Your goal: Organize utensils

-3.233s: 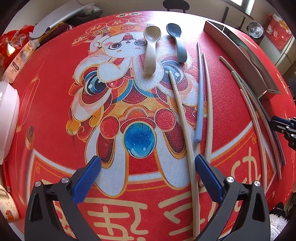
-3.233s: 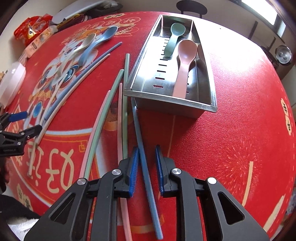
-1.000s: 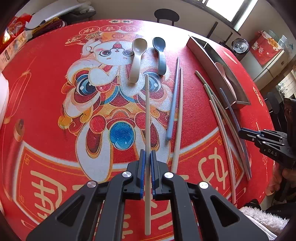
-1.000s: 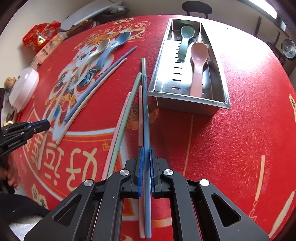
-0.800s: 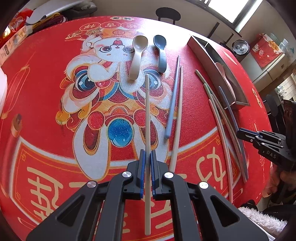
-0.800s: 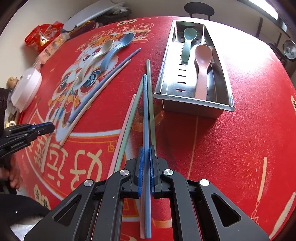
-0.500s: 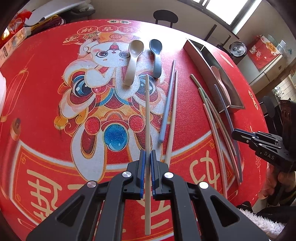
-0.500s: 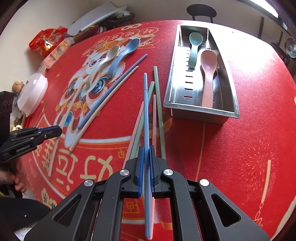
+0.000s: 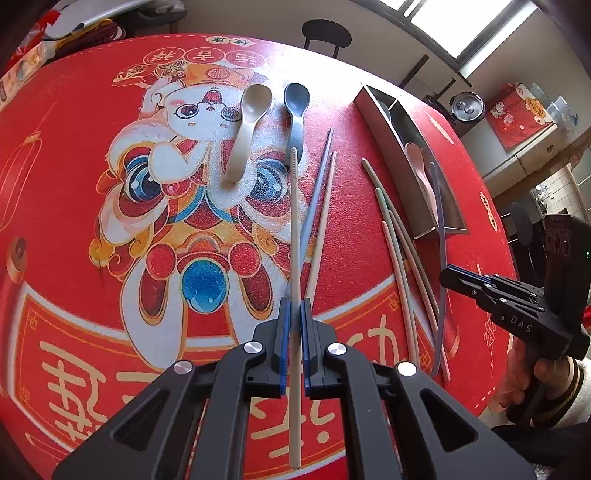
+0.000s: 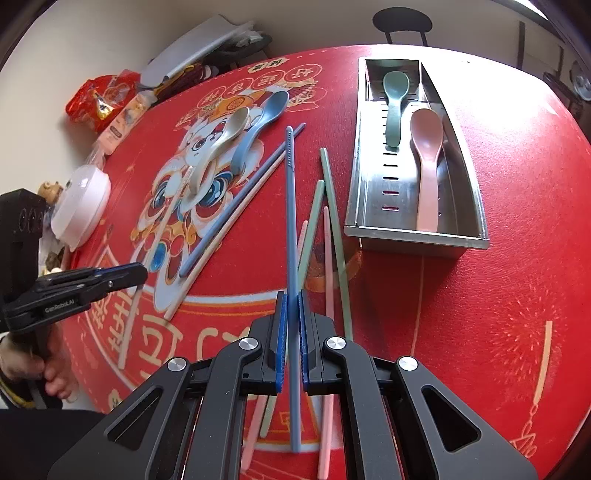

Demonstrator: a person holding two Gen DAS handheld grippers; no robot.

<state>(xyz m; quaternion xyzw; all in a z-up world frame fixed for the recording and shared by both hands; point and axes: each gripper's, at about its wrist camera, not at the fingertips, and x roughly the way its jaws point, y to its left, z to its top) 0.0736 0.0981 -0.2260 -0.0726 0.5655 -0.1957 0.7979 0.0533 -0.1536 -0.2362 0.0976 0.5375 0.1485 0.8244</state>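
My left gripper [image 9: 293,314] is shut on a beige chopstick [image 9: 294,229], held off the red mat and pointing away from me. My right gripper [image 10: 291,306] is shut on a blue chopstick [image 10: 291,206], also lifted clear. On the mat lie a beige spoon [image 9: 247,129], a dark blue spoon [image 9: 295,114], a blue chopstick [image 9: 317,184] and a beige one [image 9: 323,206]. Green [image 10: 334,221] and pink chopsticks [image 10: 327,266] lie left of the steel tray [image 10: 369,177]. In the tray rest a green spoon [image 10: 393,107] and a pink spoon [image 10: 426,162].
A white lidded bowl [image 10: 81,206], snack packets [image 10: 99,99] and a grey flat object [image 10: 195,44] crowd the mat's far left. A dark chair [image 10: 402,22] stands beyond the table. A hand [image 9: 532,373] holds the right gripper's handle at the table's near right edge.
Both grippers, open over the chopsticks three seconds ago, now grip one each. Over the last second both have tilted and risen a little, lifting the chopsticks clear of the mat.
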